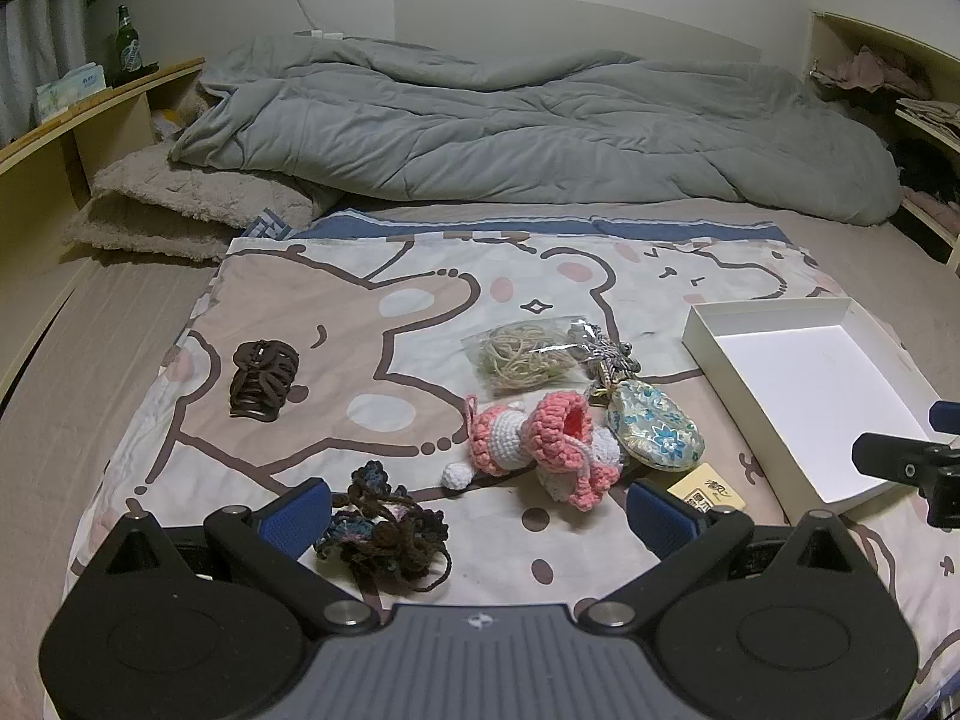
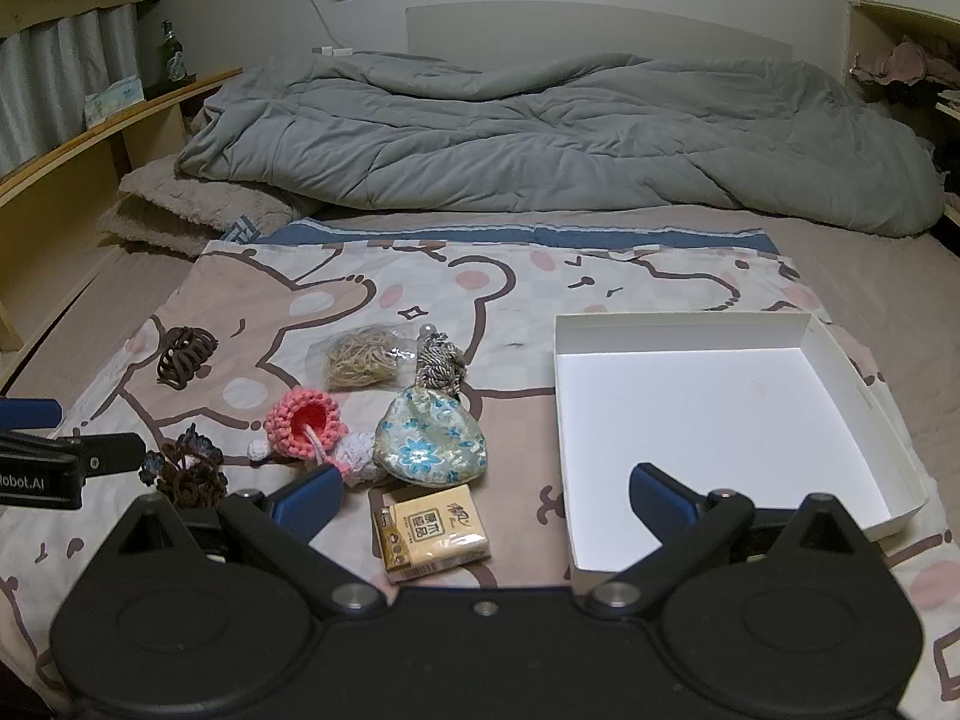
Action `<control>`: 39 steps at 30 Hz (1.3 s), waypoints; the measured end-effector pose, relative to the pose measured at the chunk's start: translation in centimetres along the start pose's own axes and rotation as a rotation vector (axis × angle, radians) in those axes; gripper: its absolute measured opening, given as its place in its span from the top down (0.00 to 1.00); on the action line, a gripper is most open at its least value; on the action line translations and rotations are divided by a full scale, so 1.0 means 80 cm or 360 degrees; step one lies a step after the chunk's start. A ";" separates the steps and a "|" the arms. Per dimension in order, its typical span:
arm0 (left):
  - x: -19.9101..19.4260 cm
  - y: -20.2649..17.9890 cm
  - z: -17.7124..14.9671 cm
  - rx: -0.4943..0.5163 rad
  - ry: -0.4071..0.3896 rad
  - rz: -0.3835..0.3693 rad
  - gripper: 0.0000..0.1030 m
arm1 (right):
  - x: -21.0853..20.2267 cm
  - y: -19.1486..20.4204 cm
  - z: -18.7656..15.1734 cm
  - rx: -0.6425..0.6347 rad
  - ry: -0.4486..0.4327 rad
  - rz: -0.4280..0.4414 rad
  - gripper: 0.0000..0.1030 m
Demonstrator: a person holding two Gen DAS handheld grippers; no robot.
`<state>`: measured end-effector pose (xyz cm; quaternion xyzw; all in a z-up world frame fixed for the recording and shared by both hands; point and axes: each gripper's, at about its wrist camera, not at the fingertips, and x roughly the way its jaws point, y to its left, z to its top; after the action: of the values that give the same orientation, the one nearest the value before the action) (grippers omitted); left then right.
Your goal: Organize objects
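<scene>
Small items lie on a cartoon-print cloth on the bed. A brown hair claw sits at the left, a dark crochet piece near my left gripper, which is open and holds nothing. A pink and white crochet doll, a bag of rubber bands, a floral pouch with a tassel, and a yellow tissue pack cluster in the middle. An empty white box lies at the right. My right gripper is open above the tissue pack and the box's near corner.
A rumpled grey duvet covers the far half of the bed, with a folded beige blanket at the left. Wooden shelves flank the bed; a green bottle stands on the left one. The other gripper shows at each view's edge.
</scene>
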<state>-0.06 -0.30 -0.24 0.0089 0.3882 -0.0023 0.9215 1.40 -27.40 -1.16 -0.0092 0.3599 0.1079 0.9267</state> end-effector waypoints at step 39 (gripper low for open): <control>0.000 -0.004 -0.001 0.0024 0.0001 -0.0024 0.00 | 0.002 0.003 -0.002 -0.0001 0.0003 -0.0006 0.00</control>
<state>-0.13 -0.60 -0.27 0.0128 0.3884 -0.0123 0.9213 1.34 -27.18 -1.38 -0.0103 0.3607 0.1063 0.9265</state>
